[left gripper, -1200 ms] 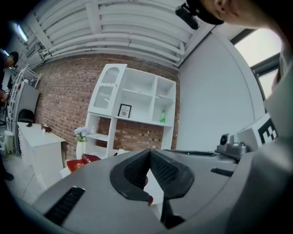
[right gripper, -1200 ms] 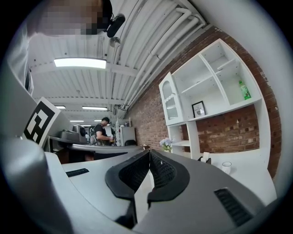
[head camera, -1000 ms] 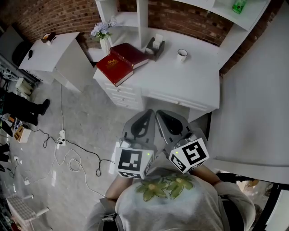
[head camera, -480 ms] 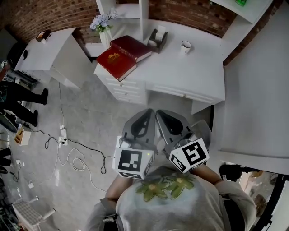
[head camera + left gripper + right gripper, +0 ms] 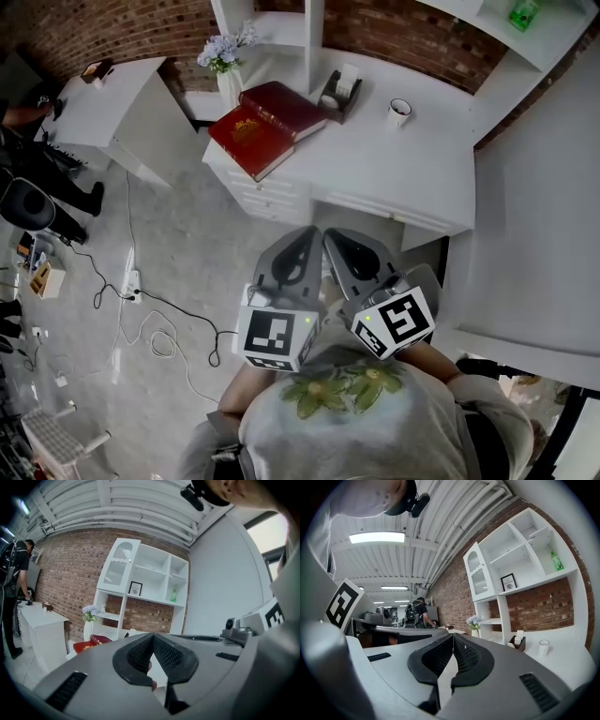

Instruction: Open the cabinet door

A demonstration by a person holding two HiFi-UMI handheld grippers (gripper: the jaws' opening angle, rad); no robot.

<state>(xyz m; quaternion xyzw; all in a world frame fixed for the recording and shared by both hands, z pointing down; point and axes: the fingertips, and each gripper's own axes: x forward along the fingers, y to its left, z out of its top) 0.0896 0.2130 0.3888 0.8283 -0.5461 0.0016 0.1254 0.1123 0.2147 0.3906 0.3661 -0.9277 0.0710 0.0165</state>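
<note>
The cabinet door (image 5: 117,566) is white with an arched glass pane and stands shut at the top left of the white shelf unit (image 5: 154,581). It shows again in the right gripper view as the cabinet door (image 5: 476,571). In the head view it lies out of frame above the desk (image 5: 394,169). My left gripper (image 5: 307,232) and right gripper (image 5: 330,234) are held side by side close to my chest, well short of the desk. Both are shut, with nothing between the jaws of the left gripper (image 5: 152,637) or the right gripper (image 5: 452,637).
On the desk lie two red books (image 5: 267,127), a flower vase (image 5: 228,61), a tissue holder (image 5: 342,91) and a cup (image 5: 400,112). A white side table (image 5: 112,103) stands left. Cables (image 5: 141,309) trail over the floor. A person (image 5: 37,178) stands at far left.
The head view has shifted a little, so the desk sits slightly lower and further right. Both grippers stay shut in the same place. The person at left has moved.
</note>
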